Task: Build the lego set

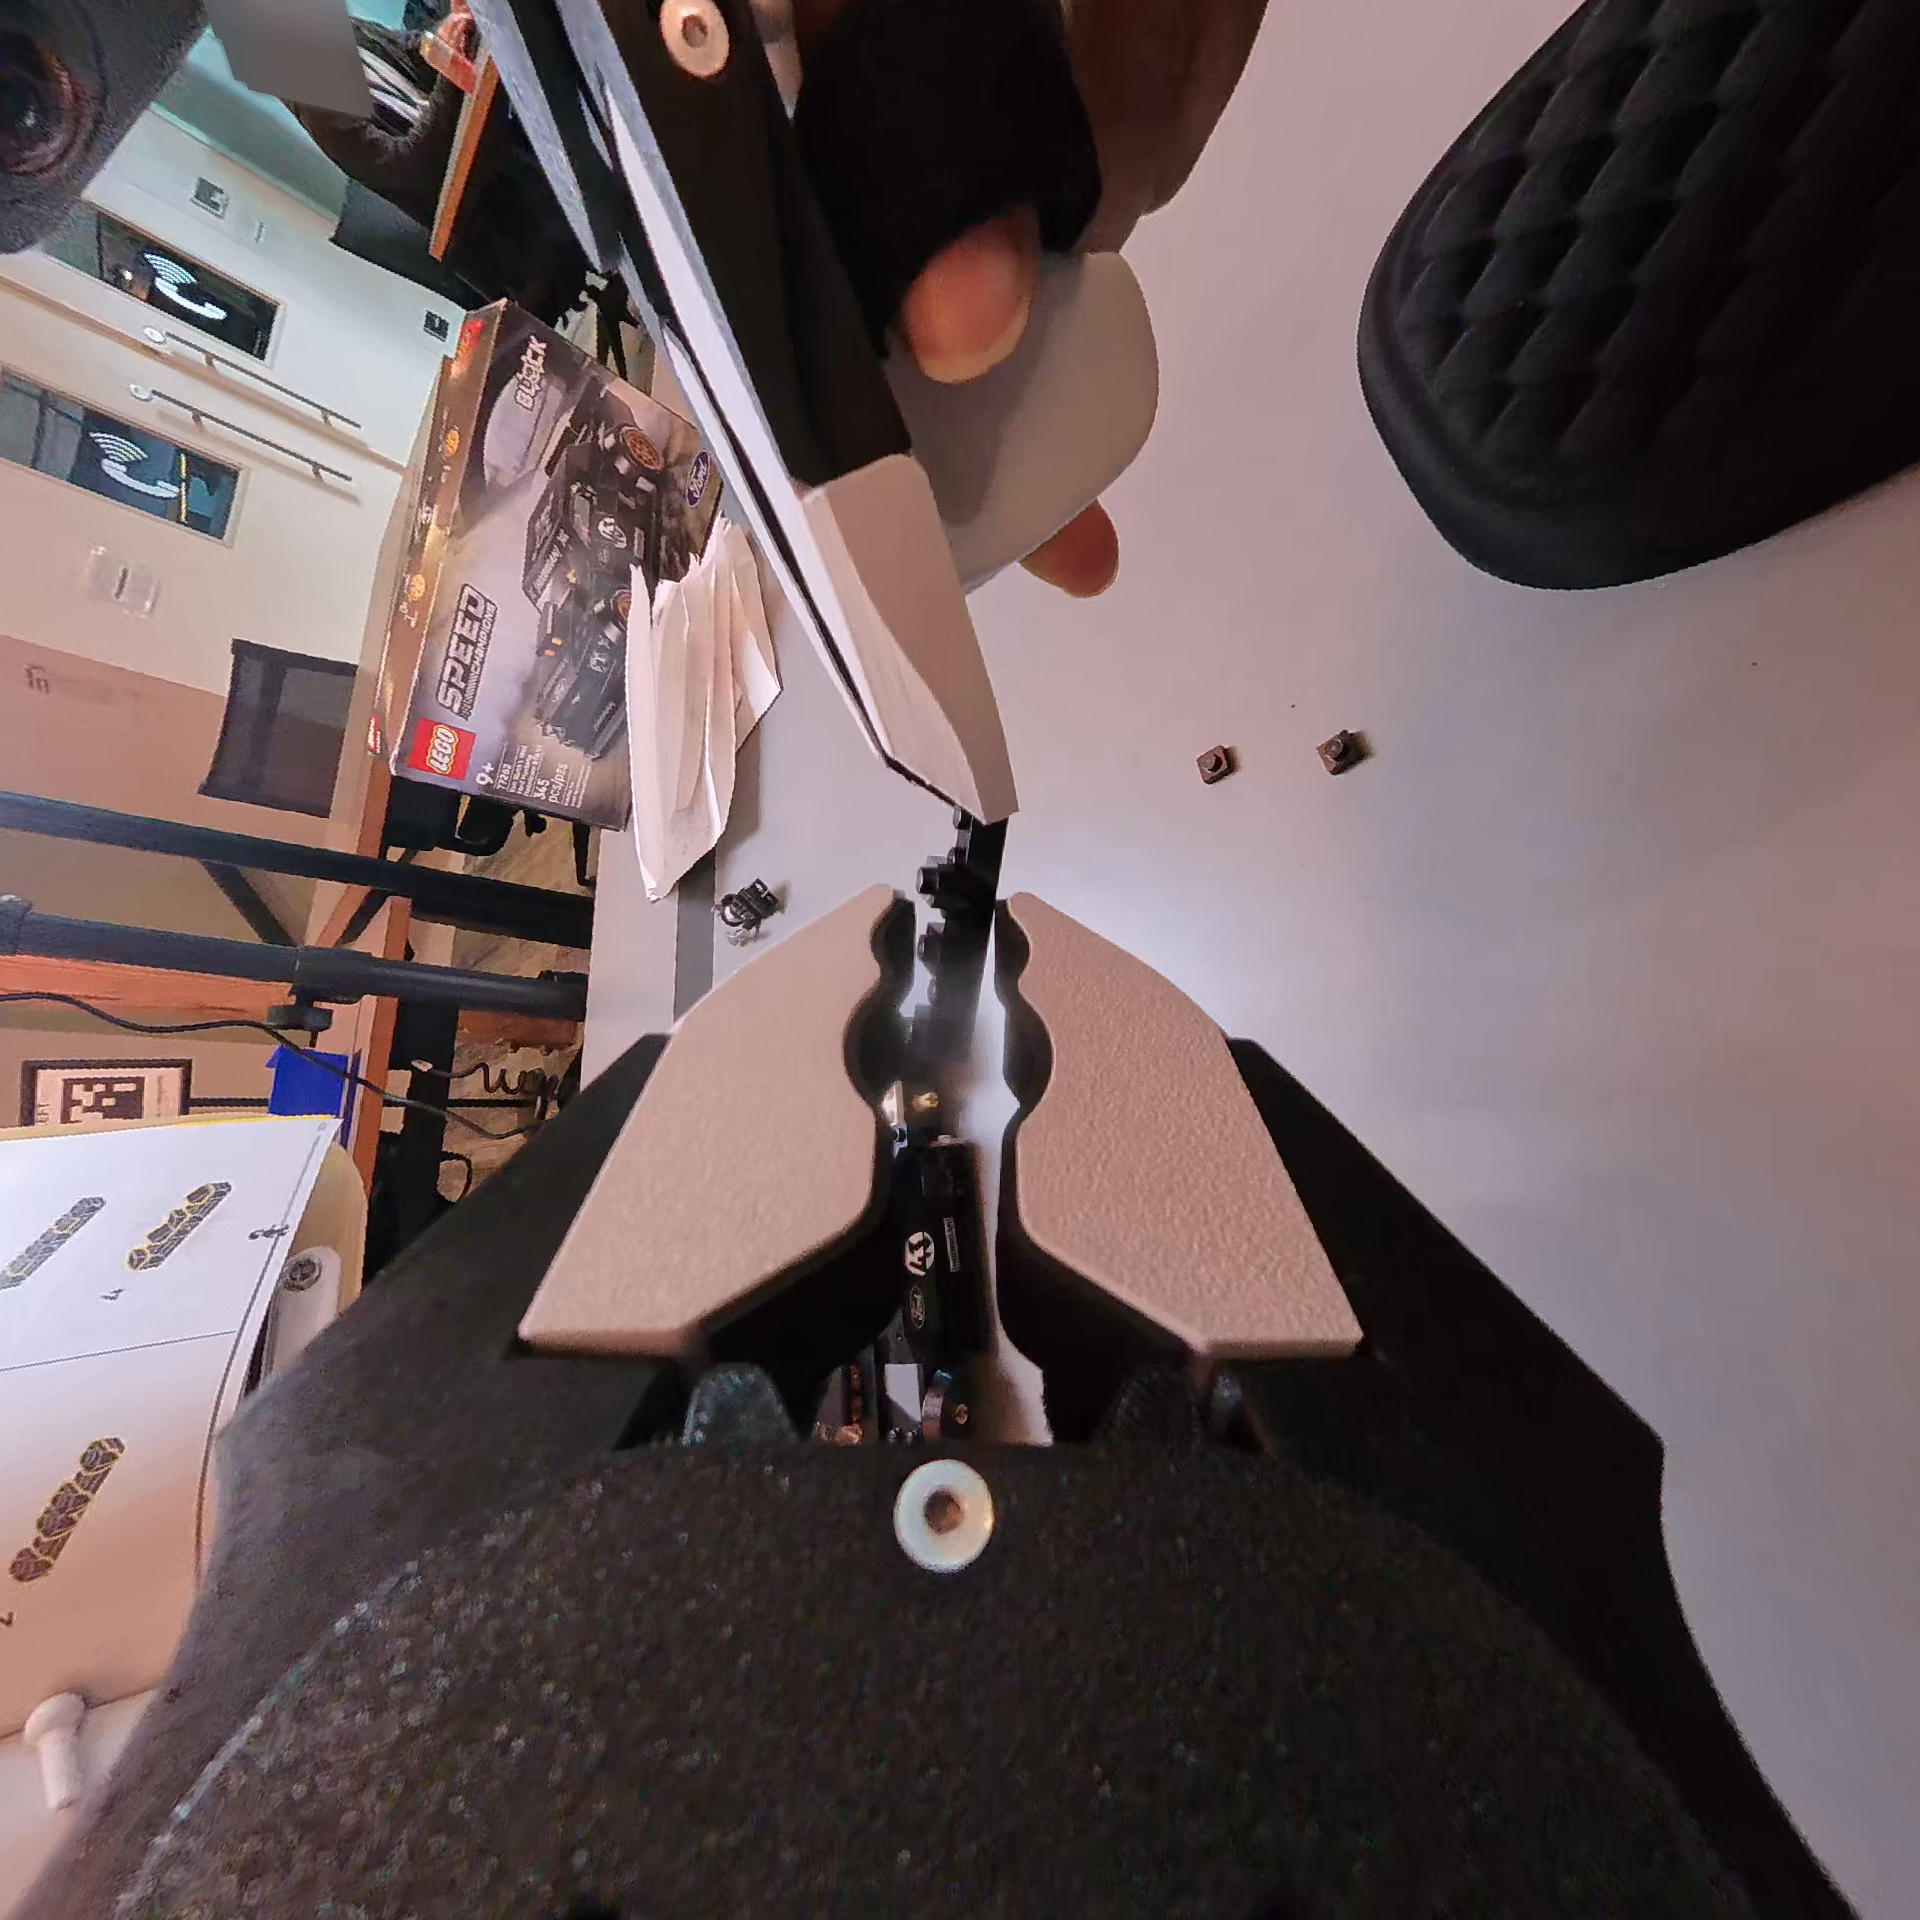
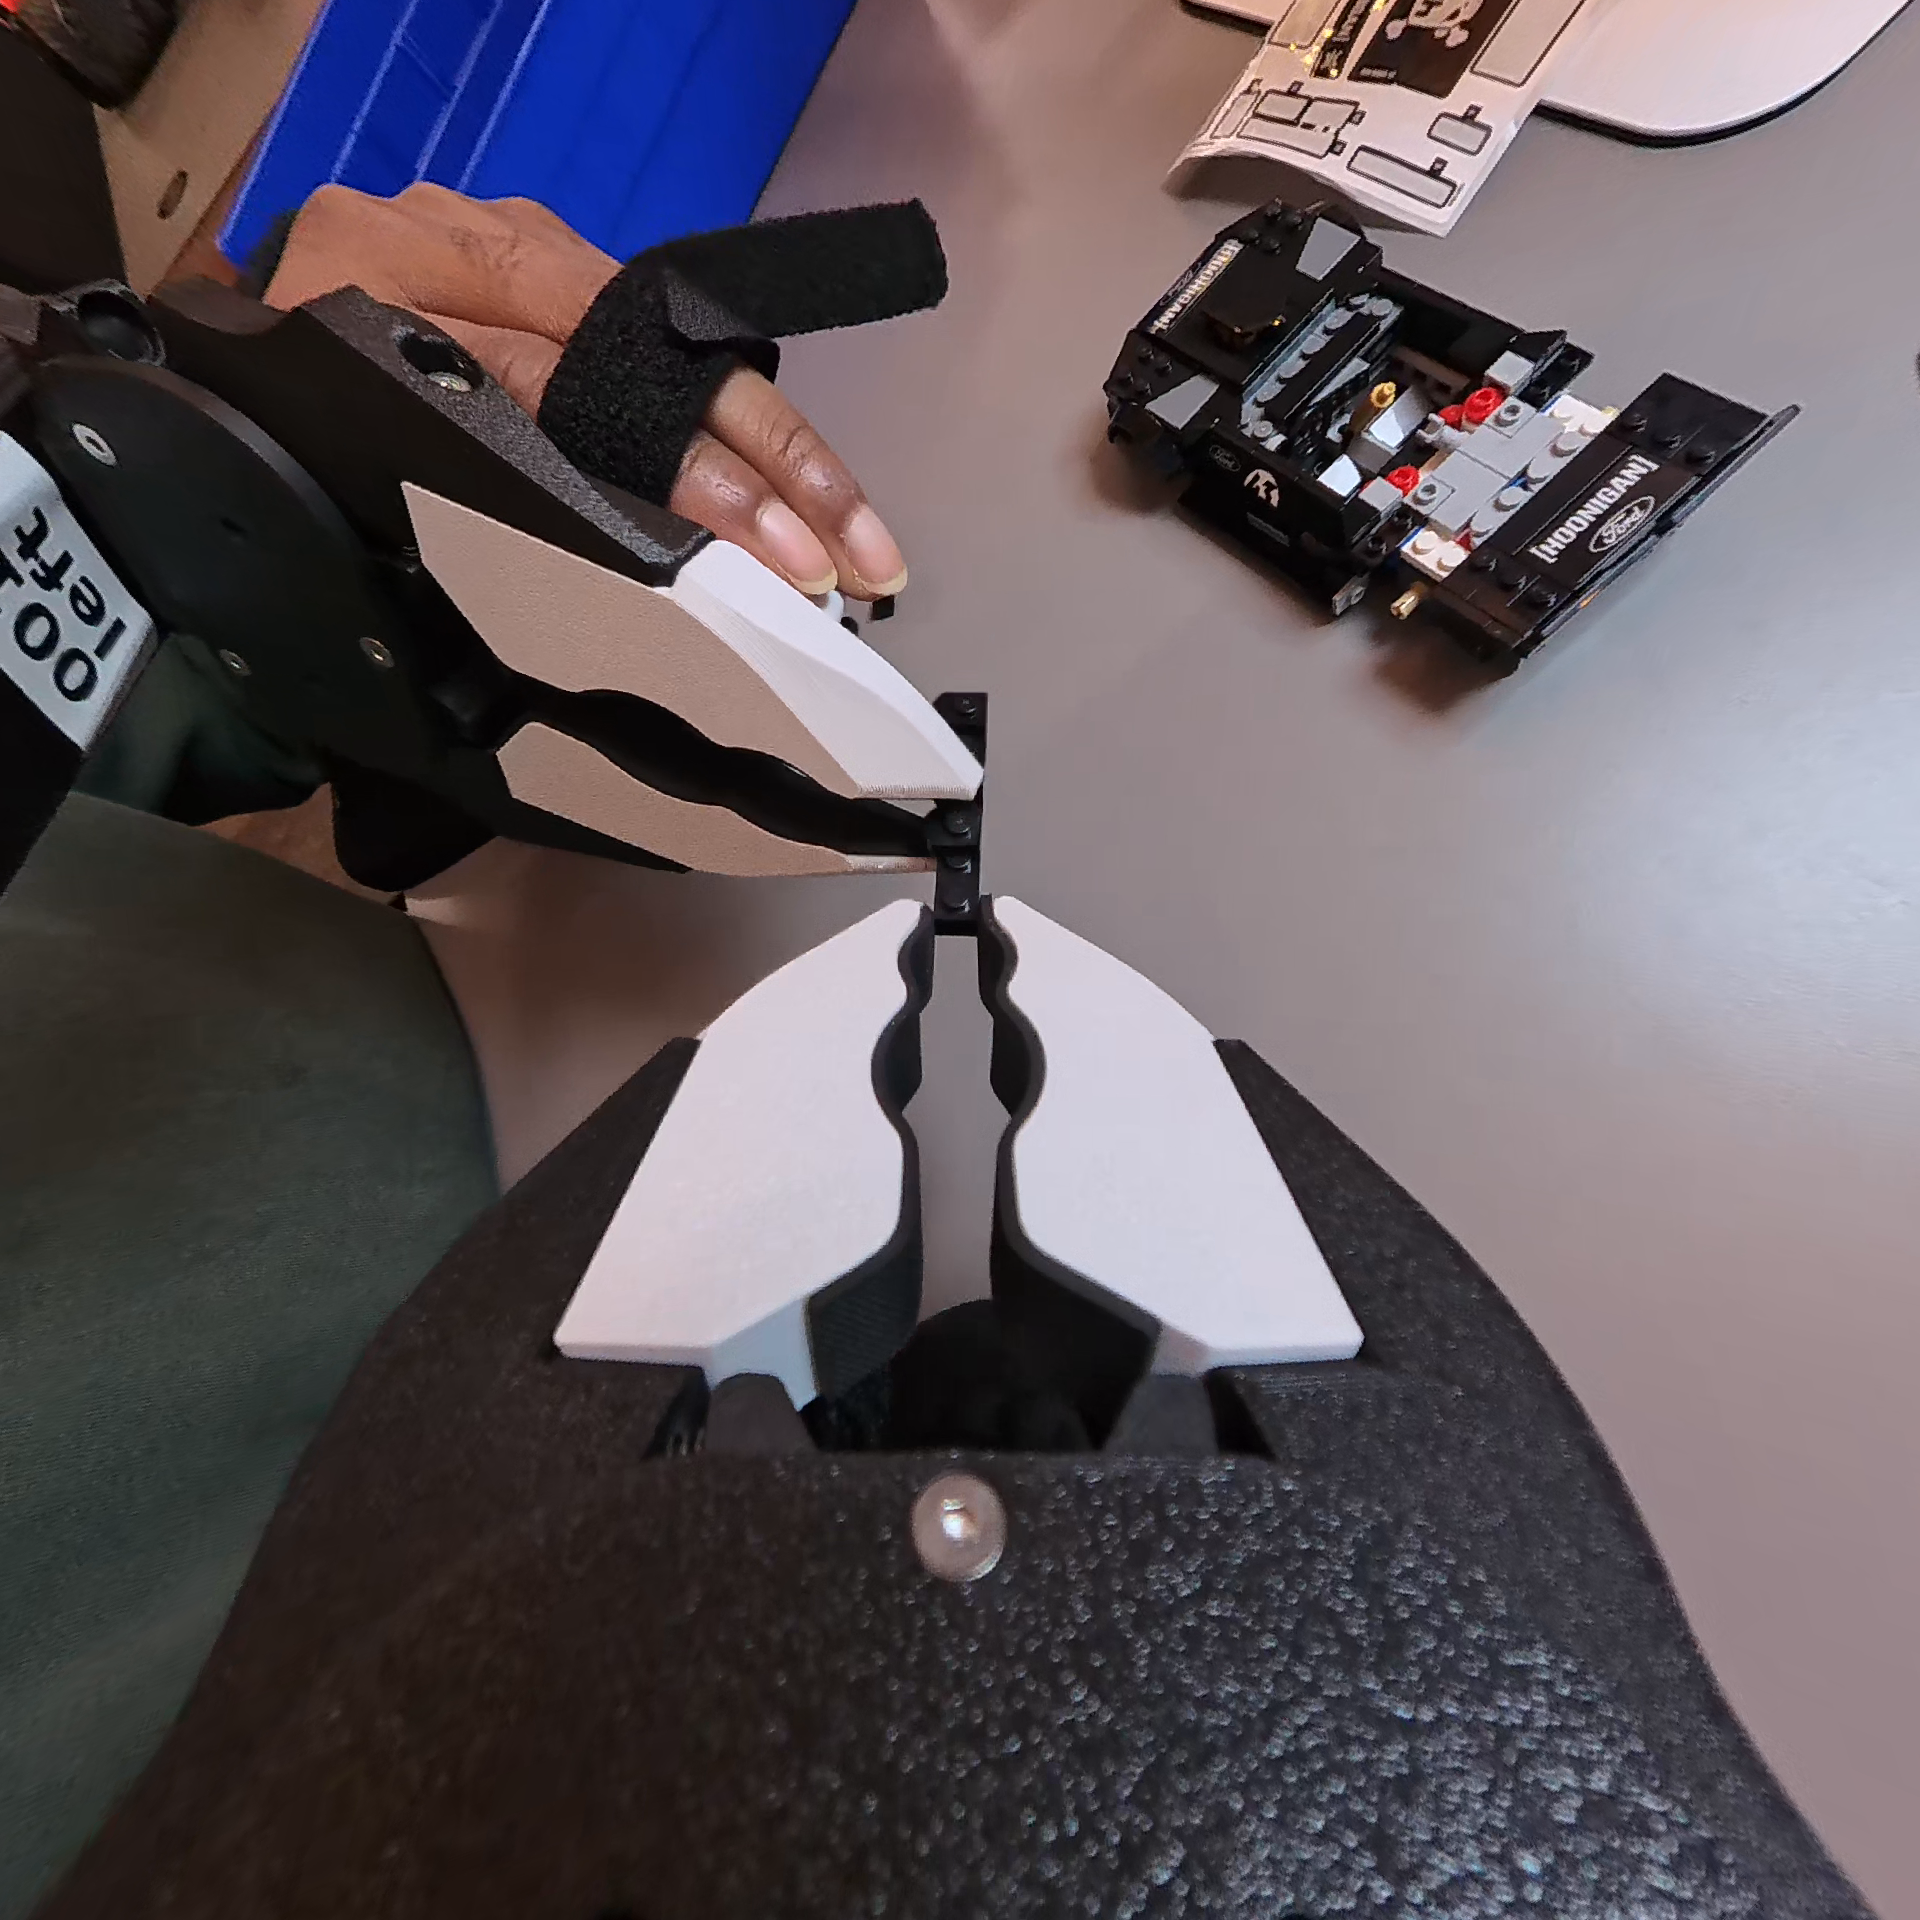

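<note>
A narrow black lego strip [image 2: 961, 821] is held above the grey desk [image 2: 1351, 935] by both tools. The jaws of the right gripper [image 2: 958, 914] are clamped on its lower end; those of the left gripper [image 2: 951, 826] are closed on its middle from the side. In the left wrist view the strip [image 1: 961, 883] is seen between the left gripper's [image 1: 951, 904] tips. The partly built black car [image 2: 1434, 436] is set well apart on the desk, near a sticker sheet [image 2: 1361, 114]. Two small dark pieces [image 1: 1216, 764] lie loose on the desk. The set box [image 1: 540, 582] stands at the desk edge.
</note>
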`<state>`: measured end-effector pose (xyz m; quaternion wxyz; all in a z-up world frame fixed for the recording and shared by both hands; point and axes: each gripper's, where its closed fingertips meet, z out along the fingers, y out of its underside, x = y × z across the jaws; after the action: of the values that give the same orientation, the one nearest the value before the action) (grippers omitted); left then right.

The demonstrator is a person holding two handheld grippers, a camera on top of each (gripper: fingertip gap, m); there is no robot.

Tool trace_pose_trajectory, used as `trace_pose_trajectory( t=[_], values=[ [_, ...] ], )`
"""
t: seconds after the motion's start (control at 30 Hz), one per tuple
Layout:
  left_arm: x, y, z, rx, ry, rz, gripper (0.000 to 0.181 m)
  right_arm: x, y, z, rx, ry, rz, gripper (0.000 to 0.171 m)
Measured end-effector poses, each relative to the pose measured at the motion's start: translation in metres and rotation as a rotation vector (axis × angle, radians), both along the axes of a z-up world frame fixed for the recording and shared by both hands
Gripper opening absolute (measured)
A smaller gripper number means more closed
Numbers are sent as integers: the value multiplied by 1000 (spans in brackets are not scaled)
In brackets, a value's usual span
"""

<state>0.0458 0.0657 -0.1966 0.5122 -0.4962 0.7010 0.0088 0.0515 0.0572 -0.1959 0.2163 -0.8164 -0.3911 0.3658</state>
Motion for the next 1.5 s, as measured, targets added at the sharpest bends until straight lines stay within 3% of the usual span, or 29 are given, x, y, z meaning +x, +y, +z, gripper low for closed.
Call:
trace_pose_trajectory(
  t=[0.33,0.93,1.5],
  values=[
    [4,-3,2,63,4,-29,22,-2,1,0,11,-24,6,8],
    [0,0,-2,87,44,-27,14,-4,-1,1,-24,9,7,8],
    [0,-6,-13,-14,63,-27,13,-3,-7,-10,-100,47,-20,8]
  ],
)
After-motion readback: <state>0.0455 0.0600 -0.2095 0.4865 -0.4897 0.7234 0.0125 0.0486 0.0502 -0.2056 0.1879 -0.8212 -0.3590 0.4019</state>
